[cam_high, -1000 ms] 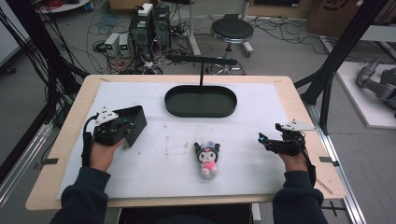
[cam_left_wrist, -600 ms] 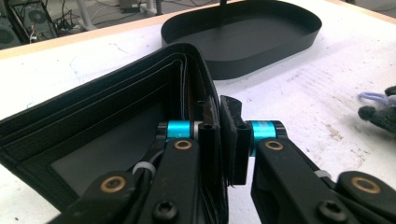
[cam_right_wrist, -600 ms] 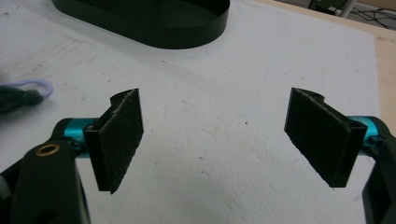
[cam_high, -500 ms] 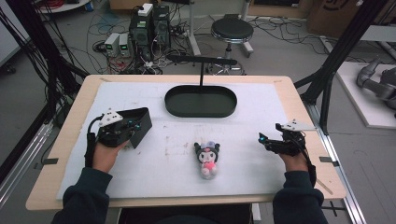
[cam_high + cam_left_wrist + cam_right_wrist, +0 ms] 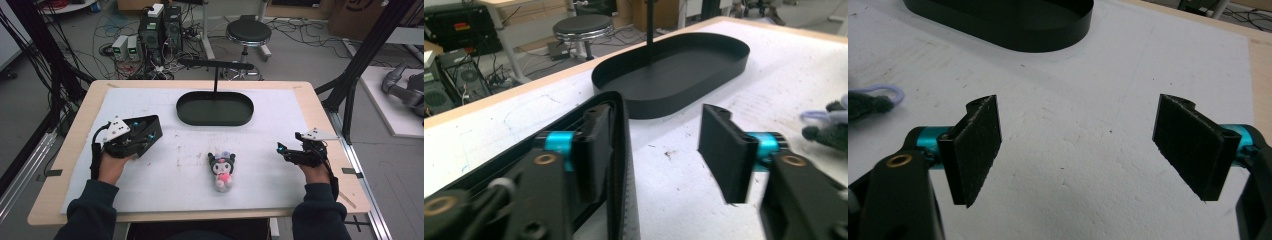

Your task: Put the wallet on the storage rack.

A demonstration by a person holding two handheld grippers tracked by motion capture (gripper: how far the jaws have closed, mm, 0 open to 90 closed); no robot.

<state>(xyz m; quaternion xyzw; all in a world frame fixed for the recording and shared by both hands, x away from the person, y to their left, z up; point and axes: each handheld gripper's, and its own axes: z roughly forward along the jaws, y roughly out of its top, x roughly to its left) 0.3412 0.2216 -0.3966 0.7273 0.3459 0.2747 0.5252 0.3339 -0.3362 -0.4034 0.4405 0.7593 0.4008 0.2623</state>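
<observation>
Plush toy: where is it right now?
In the high view the plush toy lies on the white mat, centre-front, nearer the person than the black oval tray, between the two grippers and touching neither.

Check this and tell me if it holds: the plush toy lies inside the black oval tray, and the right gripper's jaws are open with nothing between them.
One thing is wrong. The plush toy is not inside the black oval tray; it lies on the white mat, on the person's side of the tray, as the high view shows. The right gripper does have open jaws with nothing between them.
</observation>
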